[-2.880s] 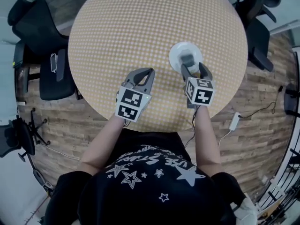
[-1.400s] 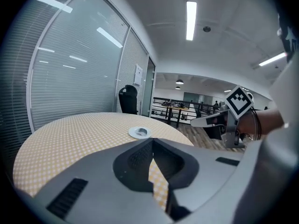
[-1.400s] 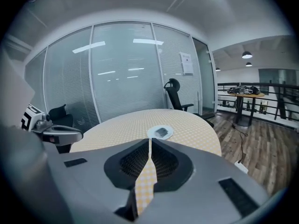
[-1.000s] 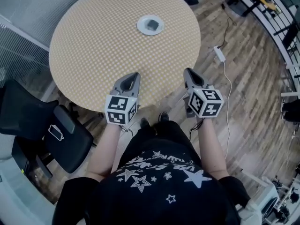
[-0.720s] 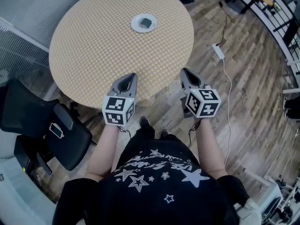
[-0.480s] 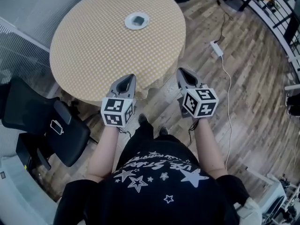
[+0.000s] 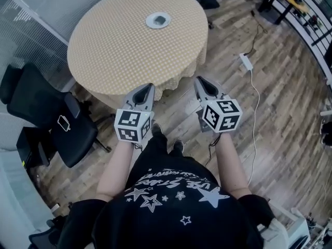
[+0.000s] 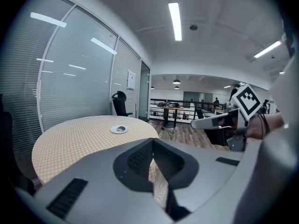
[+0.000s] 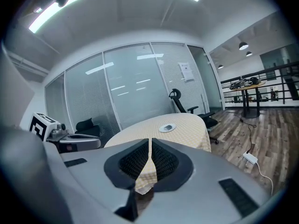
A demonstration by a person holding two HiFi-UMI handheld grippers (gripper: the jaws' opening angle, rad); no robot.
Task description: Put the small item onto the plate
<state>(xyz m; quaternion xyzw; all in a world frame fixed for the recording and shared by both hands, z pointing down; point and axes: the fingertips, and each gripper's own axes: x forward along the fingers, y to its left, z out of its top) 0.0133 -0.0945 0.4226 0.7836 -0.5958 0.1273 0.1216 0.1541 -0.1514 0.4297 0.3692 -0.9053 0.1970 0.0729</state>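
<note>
- The small item (image 7: 160, 19) is a dark grey, squarish piece, too small to name more closely. It lies in the middle of the white plate (image 7: 151, 22), so judging by how things lie, the job looks done.
- The plate sits on the round table (image 7: 124, 51) with the checked yellow cloth. It is toward the table's far side from you and well in from the rim, a spot where I judge nothing is likely to knock it off.
- Your left gripper (image 7: 149, 87) hangs just at the table's near edge, above the hem of the cloth. Its jaws are pressed together with nothing between them, and only cloth and floor show past the tips.
- Your right gripper (image 7: 198, 81) is off the table's near edge, over the wooden floor (image 7: 270, 118). Its jaws are likewise closed and empty.
- Both grippers point roughly level toward the table and are well apart from the plate. That reads to me as a stand-off posture: with your hands clear, nothing can disturb what is on the plate.
- A black office chair (image 7: 52, 121) stands at the table's near left.
- A white power strip (image 7: 246, 61) and its cable lie on the floor to the table's right, so mind your feet near that cable.
</note>
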